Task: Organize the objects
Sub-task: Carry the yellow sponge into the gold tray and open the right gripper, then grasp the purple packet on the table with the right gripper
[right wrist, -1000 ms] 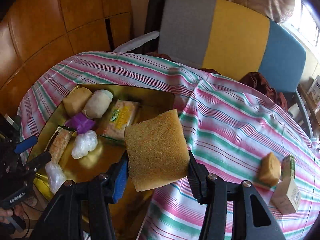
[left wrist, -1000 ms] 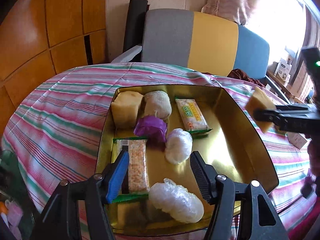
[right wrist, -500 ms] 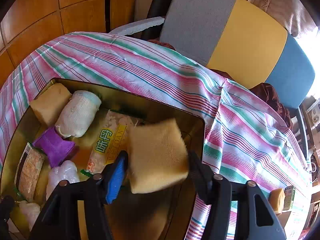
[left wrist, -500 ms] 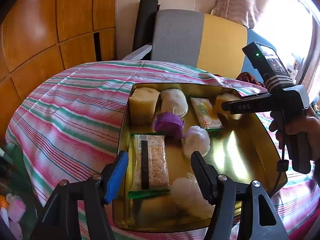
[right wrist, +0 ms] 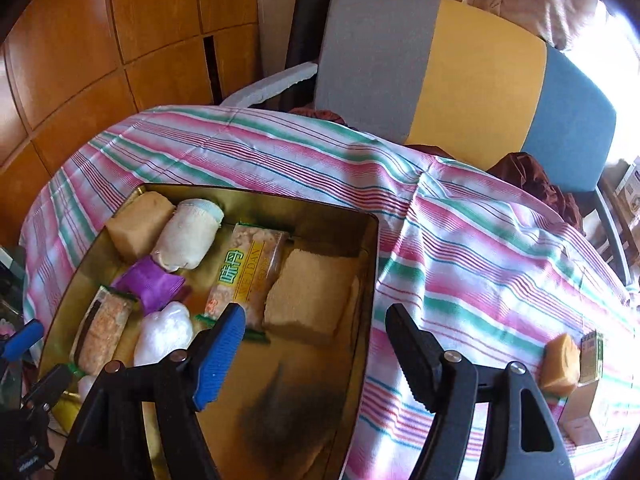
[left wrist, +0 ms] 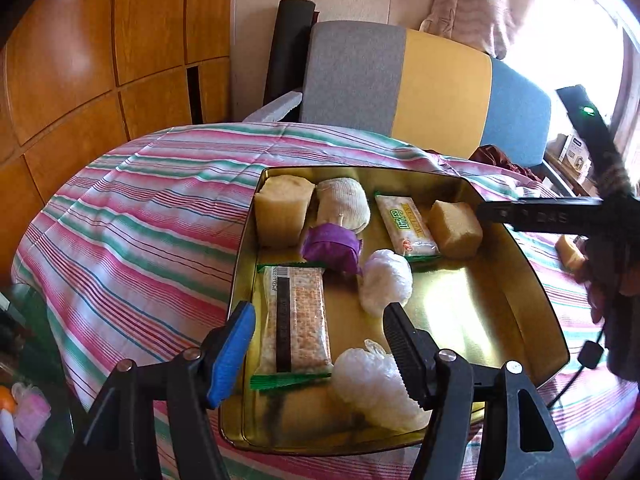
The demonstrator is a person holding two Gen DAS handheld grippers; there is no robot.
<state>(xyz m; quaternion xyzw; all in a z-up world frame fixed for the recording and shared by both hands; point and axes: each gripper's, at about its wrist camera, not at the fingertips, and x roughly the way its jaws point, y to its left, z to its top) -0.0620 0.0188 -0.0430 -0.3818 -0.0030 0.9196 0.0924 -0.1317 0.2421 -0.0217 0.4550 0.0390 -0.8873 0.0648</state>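
A gold tray (left wrist: 548, 300) on the striped cloth holds a yellow sponge (left wrist: 282, 210), a white cloth roll (left wrist: 342, 204), a purple wrapped piece (left wrist: 330, 248), a snack packet (left wrist: 406, 226), a cracker packet (left wrist: 296, 316) and two white plastic bundles (left wrist: 386, 282). A second sponge (right wrist: 312, 296) lies free in the tray's far right corner, beside the snack packet (right wrist: 248, 276). My right gripper (right wrist: 314, 354) hangs just short of it, jaws opening, nothing between them. My left gripper (left wrist: 318, 350) hovers open over the tray's near end, above the cracker packet.
On the cloth to the right lie another sponge piece (right wrist: 560, 364) and small boxes (right wrist: 592, 356). A grey, yellow and blue chair (right wrist: 440, 60) stands behind the table. Wooden panels fill the left. A hand (left wrist: 612, 280) holds the right gripper.
The right gripper carried the sponge over the tray, let it go in the far right corner and drew back. The left gripper stayed over the tray's near end.
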